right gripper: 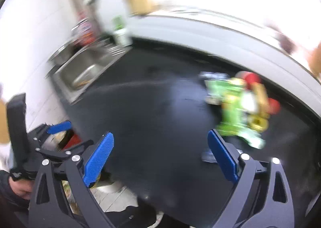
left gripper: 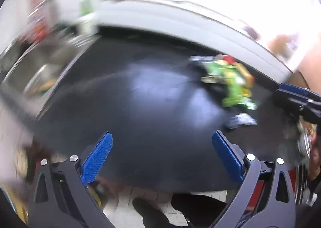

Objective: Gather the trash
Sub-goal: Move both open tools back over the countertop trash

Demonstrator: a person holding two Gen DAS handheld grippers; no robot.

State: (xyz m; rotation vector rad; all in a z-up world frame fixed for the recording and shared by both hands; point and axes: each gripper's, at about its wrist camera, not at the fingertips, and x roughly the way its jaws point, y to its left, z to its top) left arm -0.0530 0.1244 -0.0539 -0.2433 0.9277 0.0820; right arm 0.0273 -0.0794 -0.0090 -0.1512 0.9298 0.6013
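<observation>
I hold my left gripper (left gripper: 162, 157) and right gripper (right gripper: 160, 157) wide apart and empty above the black counter (left gripper: 140, 91), ready for the trash pile (right gripper: 238, 107) at the frame's right.

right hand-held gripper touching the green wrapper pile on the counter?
Apart. The left wrist view shows the right hand-held gripper off to the pile's side, dark counter showing between it and the green wrappers.
</observation>
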